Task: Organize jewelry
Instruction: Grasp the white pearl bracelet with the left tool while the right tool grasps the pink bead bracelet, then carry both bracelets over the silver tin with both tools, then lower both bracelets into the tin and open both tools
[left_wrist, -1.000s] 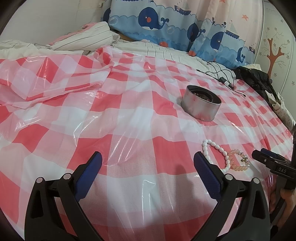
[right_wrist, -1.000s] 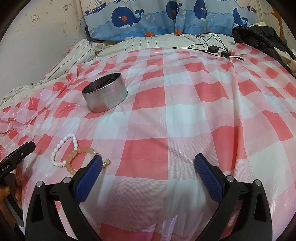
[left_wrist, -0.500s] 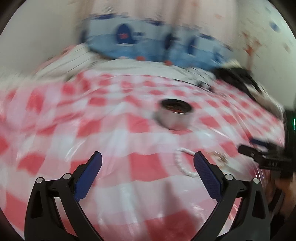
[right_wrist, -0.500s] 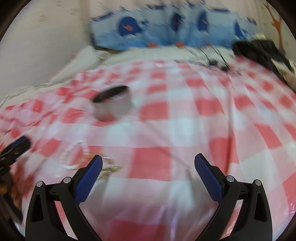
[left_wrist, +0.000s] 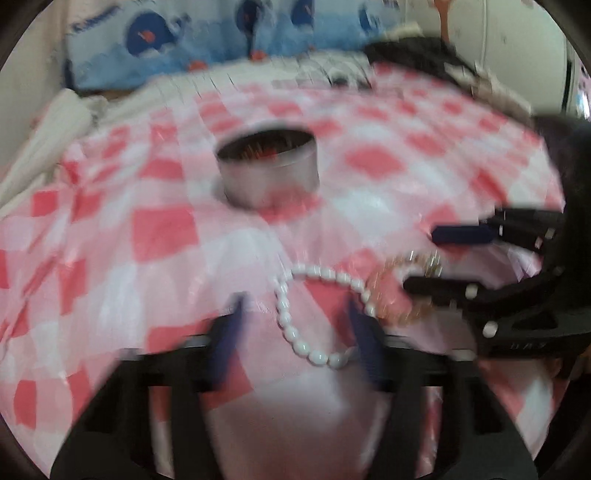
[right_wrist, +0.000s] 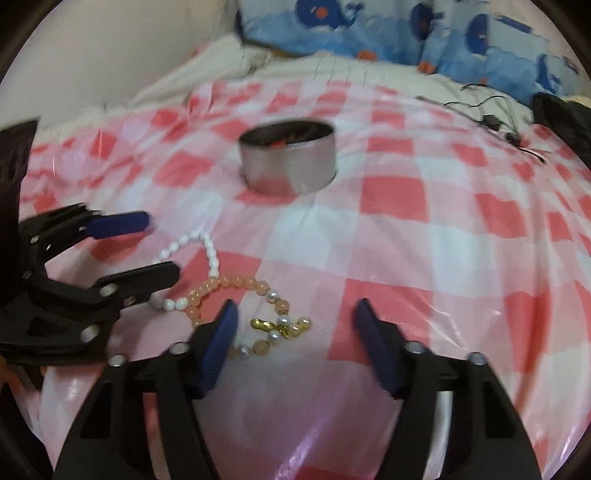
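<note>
A white bead bracelet (left_wrist: 295, 336) lies on the red-and-white checked sheet (left_wrist: 162, 236), overlapping a peach bead bracelet (right_wrist: 236, 286) with a gold clasp (right_wrist: 277, 326). My left gripper (left_wrist: 295, 332) straddles the white bracelet; its jaws are closing and the pads are clear of the beads. My right gripper (right_wrist: 297, 332) is closing around the clasp end of the peach bracelet, which lies close to its left pad. Each gripper shows in the other's view: the left gripper (right_wrist: 147, 251), the right gripper (left_wrist: 432, 260). A round metal tin (right_wrist: 288, 162) stands open behind the bracelets.
Whale-print pillows (right_wrist: 369, 26) and striped bedding (left_wrist: 44, 133) line the back. A black cable with a plug (right_wrist: 491, 122) and a dark garment (right_wrist: 565, 118) lie at the far right. The tin (left_wrist: 269, 181) holds something red.
Both grippers have swung in over the bracelets and their jaws have narrowed. The left one went right toward the white beads, the right one went left toward the peach beads. The bracelets and tin have not moved.
</note>
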